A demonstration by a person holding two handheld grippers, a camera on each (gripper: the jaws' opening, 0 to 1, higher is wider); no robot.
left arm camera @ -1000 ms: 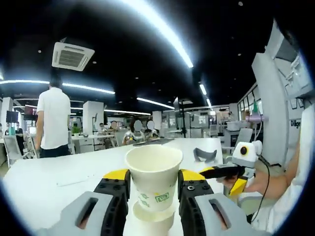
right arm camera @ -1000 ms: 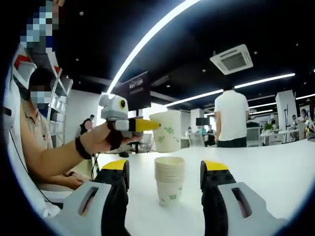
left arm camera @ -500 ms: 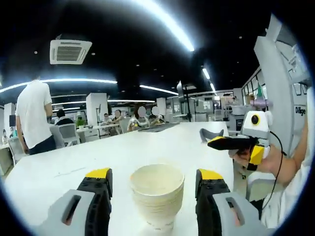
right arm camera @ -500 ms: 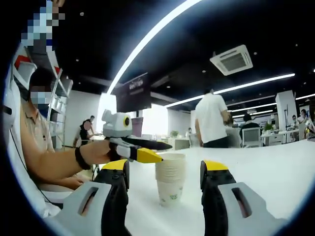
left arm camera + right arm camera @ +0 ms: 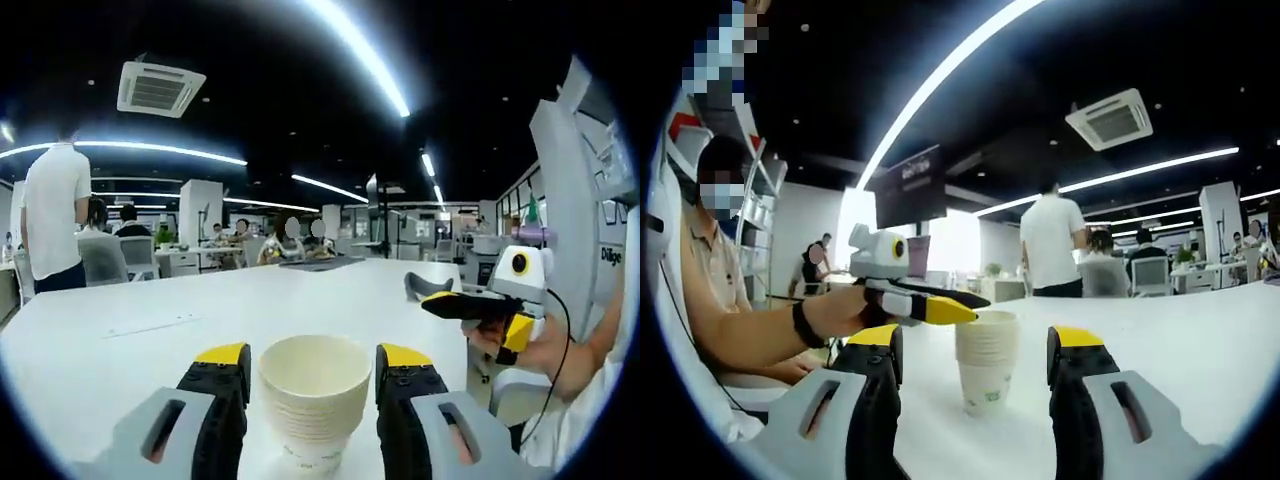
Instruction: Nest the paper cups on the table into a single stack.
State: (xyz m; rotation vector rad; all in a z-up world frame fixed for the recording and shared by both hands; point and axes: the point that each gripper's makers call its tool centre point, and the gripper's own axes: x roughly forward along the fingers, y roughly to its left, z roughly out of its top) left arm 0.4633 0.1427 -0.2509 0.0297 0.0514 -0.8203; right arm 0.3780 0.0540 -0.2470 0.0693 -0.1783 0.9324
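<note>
Cups nested; task apparently complete

Stack of paper cups [image 5: 314,398] upright on white worktop [image 5: 120,350], between parted fingers of left gripper [image 5: 312,385], ungripped. Right gripper [image 5: 975,375] open, empty. No loose cups seen.

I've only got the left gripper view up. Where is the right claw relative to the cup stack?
Observer: The right claw is open. The cup stack stands upright between its jaws, with a clear gap on each side.
Operator: And how does my left claw look from that side?
Observer: The left claw reaches in from the left of the right gripper view, its yellow tip level with the stack's rim.
Operator: Anything about the hand holding it?
Observer: That hand has a dark wristband on its wrist.
</note>
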